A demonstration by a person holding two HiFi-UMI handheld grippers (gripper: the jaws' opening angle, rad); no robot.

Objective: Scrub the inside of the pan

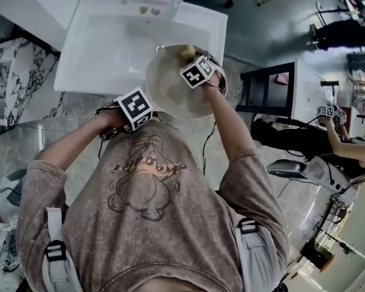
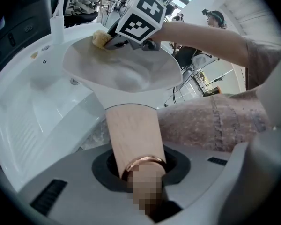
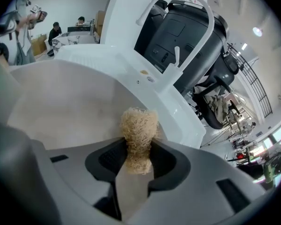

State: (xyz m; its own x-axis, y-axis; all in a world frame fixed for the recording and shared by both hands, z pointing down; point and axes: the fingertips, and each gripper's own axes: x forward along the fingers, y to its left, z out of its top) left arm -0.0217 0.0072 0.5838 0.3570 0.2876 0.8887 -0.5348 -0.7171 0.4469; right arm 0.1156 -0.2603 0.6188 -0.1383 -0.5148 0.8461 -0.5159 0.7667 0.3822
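You have one pan (image 1: 170, 90), one sink (image 1: 109, 47), one tap (image 3: 170, 81) and one scrub pad (image 3: 138, 128) before you, and two grippers: the left gripper (image 2: 140, 170) and the right gripper (image 3: 138, 156).

pan (image 1: 170, 87) over sink (image 1: 103, 41) R-front corner | scrub pad (image 1: 187, 52) in pan @ far rim | handle (image 2: 131, 130) toward front-L
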